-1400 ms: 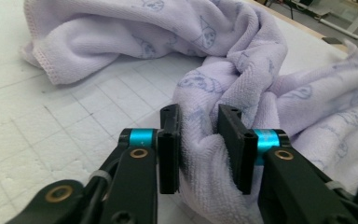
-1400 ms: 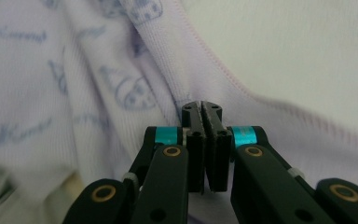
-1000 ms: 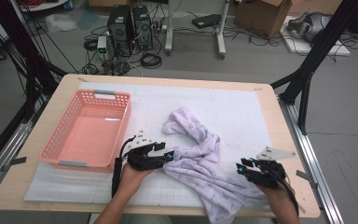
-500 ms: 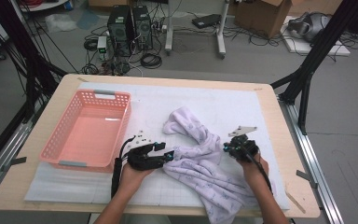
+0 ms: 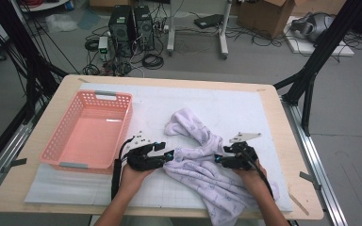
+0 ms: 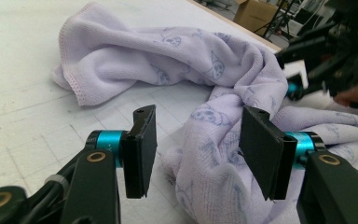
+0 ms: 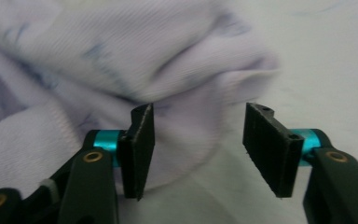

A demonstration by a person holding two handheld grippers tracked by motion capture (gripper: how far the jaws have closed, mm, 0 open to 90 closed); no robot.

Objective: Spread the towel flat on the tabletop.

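Observation:
A crumpled lilac towel with a faint print lies on the white mat, its near end hanging over the table's front edge. My left gripper points right at the towel's left side. In the left gripper view its jaws stand open around a loose fold that the left pad does not touch. My right gripper points left at the towel's middle, facing the left one. Its jaws have just been opening, and a blurred bulge of towel lies between and behind them, unpinched.
A pink plastic basket with nothing in it stands on the left of the mat, close to my left hand. The wooden table's right edge is near my right hand. Computers, cables and boxes are on the floor beyond.
My right gripper has come in from near the table's right edge, leftward onto the towel's middle, and a little lower. My left gripper and the basket have stayed put.

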